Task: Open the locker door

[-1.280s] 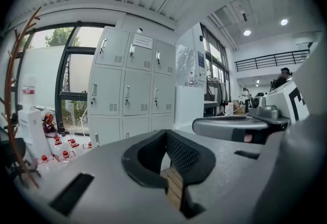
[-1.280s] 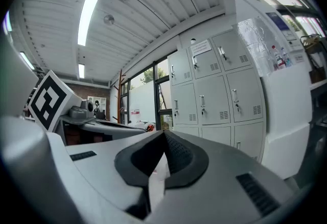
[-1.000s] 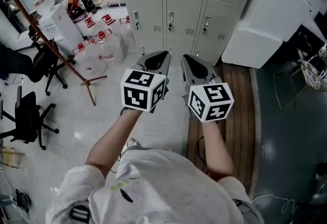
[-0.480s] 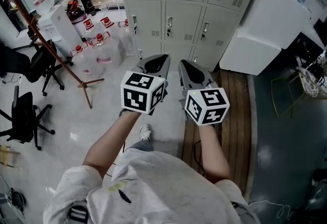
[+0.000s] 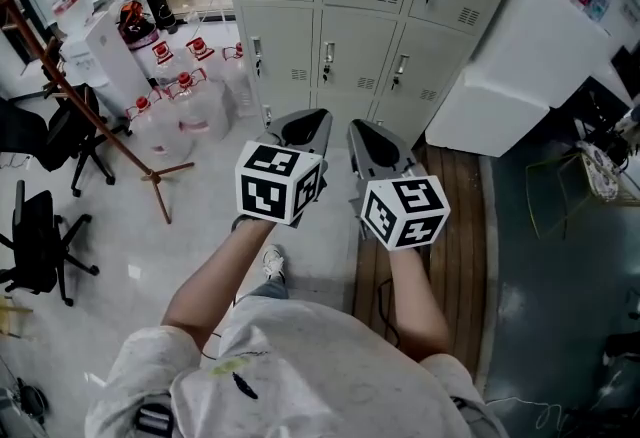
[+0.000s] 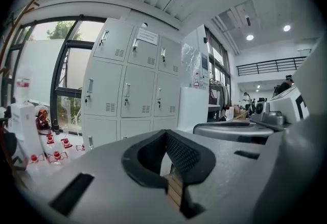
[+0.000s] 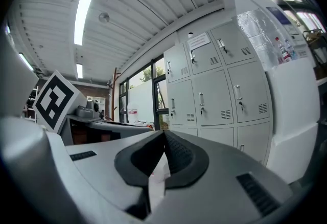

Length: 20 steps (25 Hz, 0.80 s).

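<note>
Locker bank [image 5: 345, 36] standing at top of head view, straight ahead: pale grey steel doors in a grid, each with a vertical handle, a lock and a small louvre vent, all shut. Held side by side in front of it and well apart from the doors, left gripper [image 5: 318, 114] and right gripper [image 5: 358, 124], jaws of both closed with nothing between them. Red-capped water jugs [image 5: 185, 96] on the floor just left of the lockers, big white box [image 5: 500, 76] just to the right.
</note>
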Each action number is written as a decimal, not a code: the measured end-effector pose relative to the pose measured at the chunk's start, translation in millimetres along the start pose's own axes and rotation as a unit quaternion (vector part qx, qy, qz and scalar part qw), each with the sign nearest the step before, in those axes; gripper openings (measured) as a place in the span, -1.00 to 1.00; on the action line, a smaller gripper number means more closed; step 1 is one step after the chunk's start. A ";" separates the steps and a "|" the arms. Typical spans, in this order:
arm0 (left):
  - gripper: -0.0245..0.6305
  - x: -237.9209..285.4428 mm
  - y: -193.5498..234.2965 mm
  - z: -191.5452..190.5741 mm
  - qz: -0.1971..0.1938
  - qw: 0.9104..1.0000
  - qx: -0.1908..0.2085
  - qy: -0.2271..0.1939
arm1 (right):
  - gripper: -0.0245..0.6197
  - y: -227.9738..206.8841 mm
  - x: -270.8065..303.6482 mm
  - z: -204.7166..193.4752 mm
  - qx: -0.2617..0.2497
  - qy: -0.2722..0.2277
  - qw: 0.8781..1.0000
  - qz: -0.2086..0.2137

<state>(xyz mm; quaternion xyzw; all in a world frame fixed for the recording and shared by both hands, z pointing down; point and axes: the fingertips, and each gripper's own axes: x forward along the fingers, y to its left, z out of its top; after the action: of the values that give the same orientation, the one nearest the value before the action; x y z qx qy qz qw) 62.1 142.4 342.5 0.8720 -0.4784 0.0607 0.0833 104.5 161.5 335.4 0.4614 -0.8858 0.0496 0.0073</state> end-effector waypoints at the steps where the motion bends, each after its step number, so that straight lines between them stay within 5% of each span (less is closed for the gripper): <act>1: -0.90 5.2 6.3 1.6 -0.002 1.000 -0.001 -0.001 | -0.91 -1.6 7.6 0.7 -0.002 0.001 1.000 0.000; 20: -0.90 80.8 142.8 44.0 -0.054 0.998 -0.030 -0.015 | -0.91 -13.9 162.5 21.7 -0.024 0.036 0.998 -0.039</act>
<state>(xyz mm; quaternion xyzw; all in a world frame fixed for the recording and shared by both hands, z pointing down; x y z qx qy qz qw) -14.2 -8.6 326.9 0.8947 -0.4331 0.0284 0.1051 23.2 18.8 324.5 0.4931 -0.8673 0.0442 0.0523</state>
